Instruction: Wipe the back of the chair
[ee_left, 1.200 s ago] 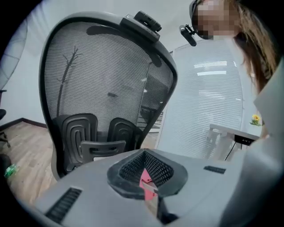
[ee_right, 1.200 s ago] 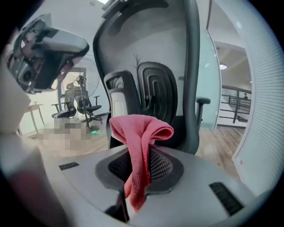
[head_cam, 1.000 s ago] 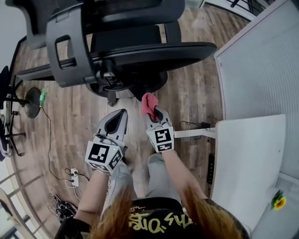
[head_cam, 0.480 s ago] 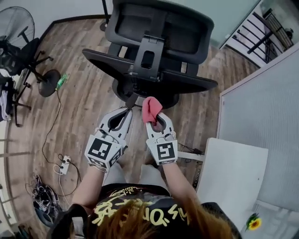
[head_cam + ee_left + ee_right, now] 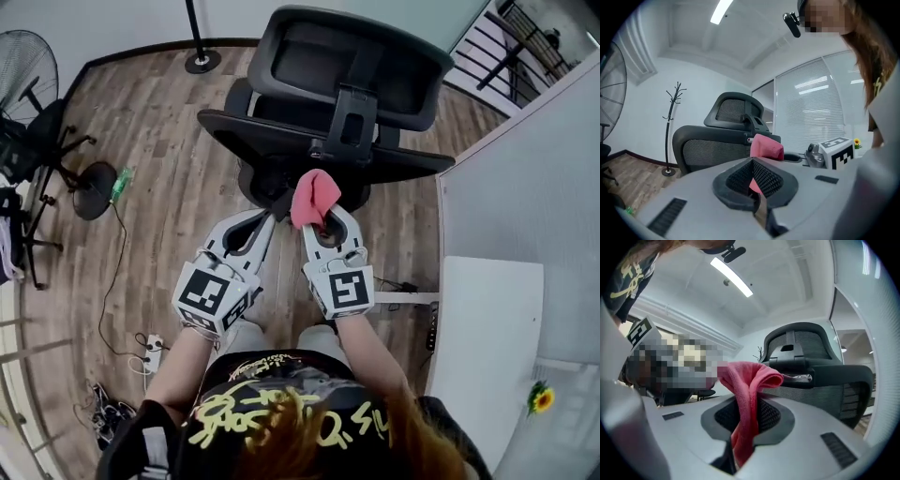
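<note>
pink cloth is pinched in the right gripper, bunched close to the chair back; whether they touch is unclear. the left gripper is pressed together on nothing. likely trouble: with nothing steadying it, the chair may swivel or roll away under pressure, or the loose fold may snag on the headrest bracket and pull free. count: one cloth, one chair, two grippers

Chair: matt black plastic frame, fine mesh back. Cloth: pink, soft, nubbly weave. Floor: wood-grain planks, low sheen. Right gripper, left gripper: matt grey plastic, dark ribbed pads.
</note>
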Demonstrator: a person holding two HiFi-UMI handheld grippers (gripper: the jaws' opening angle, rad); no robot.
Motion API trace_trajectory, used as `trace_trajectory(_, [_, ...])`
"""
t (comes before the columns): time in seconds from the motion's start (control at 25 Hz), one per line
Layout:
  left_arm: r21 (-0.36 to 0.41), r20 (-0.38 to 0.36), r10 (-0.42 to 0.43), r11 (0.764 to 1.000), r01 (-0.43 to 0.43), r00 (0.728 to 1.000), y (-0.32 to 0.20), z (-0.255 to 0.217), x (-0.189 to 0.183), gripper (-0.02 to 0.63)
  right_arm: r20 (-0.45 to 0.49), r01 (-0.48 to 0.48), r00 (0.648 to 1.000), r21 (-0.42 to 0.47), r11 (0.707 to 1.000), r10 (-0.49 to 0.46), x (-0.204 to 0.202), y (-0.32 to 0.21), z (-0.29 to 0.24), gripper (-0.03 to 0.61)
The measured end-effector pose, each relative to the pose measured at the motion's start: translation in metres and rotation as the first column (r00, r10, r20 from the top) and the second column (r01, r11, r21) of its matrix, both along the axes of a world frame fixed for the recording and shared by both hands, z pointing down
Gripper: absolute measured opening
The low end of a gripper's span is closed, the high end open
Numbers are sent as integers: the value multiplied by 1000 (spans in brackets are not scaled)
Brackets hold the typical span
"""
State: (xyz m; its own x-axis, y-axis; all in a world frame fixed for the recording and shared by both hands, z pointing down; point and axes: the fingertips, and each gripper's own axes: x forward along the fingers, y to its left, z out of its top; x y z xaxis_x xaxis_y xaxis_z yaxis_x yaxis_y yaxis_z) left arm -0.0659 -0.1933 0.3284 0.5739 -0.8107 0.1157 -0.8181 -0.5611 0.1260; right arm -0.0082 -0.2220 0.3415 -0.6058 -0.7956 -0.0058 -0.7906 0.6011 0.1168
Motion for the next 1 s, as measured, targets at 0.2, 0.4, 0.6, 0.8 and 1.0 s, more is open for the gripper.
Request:
trace_trajectory(0.2, [8,-3,65,998,-65,998,-7,-5,-34,-6,16,-127,992,80,989,126,-24,-18,-27,61])
trace_trajectory(0.4, [10,-11,94,996,-94,996,-6,-8,-56,-6,29,-272,962,62,960,270,-29,-49,-38,61])
trace_trajectory(0.6, [15,-5,105,994,-104,995,-8,-6,-81,-6,69,-382,923,30,924,379,-27,-68,-43,61])
trace_trajectory(0.8, [10,-9,90,996,-89,996,-8,-2,-108,-6,80,-424,904,51,904,420,-39,-70,-44,61])
trace_trajectory(1.0, [-5,-7,68,998,-68,998,-7,5,-128,-6,2,-364,931,109,925,366,-78,-74,-46,61])
